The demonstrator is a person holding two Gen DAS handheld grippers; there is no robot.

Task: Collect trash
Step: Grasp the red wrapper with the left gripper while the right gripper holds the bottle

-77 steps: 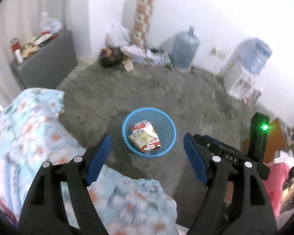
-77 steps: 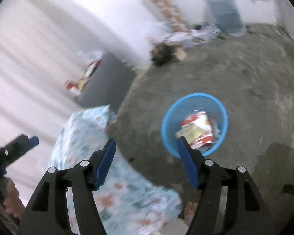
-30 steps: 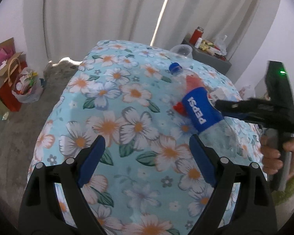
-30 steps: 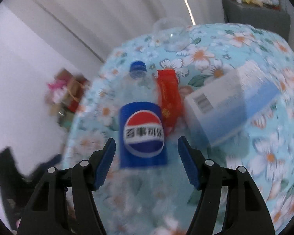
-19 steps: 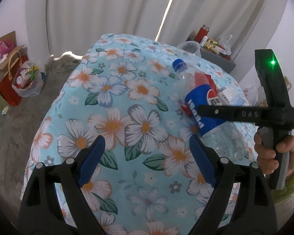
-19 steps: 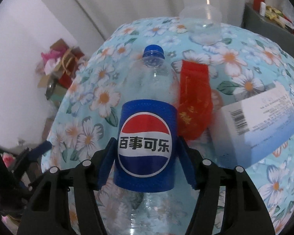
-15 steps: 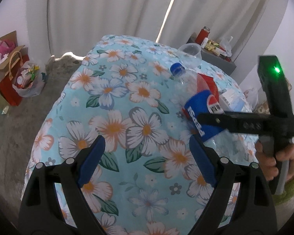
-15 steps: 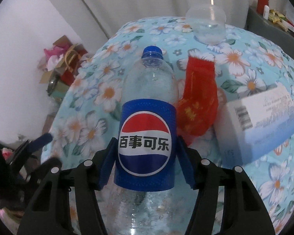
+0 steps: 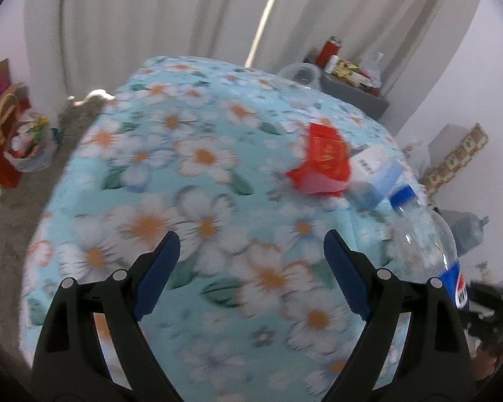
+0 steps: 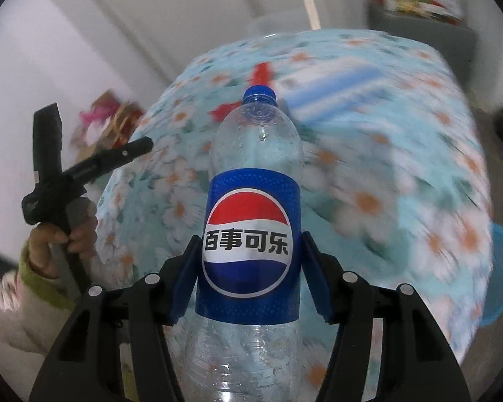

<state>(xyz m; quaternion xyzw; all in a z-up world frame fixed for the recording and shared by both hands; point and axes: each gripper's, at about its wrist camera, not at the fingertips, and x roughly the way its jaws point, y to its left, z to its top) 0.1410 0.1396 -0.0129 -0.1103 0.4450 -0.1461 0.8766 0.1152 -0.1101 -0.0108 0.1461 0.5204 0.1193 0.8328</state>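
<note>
Right gripper point(image 10: 248, 268) is clamping the Pepsi bottle point(image 10: 251, 221) at its blue label: clear plastic, empty, blue cap up, droplets inside. Jaws have just been closing on it. Half a second ago it was lying on the floral bedspread point(image 9: 184, 201); now it's hanging over the bed's right edge. Left gripper point(image 9: 248, 258) is gaping wide, holding nothing. Red packet point(image 9: 325, 160) and white box point(image 9: 375, 167) are sitting near the right edge; middle is bare. Blue basket point(image 10: 501, 268) is showing past the edge.

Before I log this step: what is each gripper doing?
Left gripper: open, holding nothing.
Right gripper: closed on the bottle.
</note>
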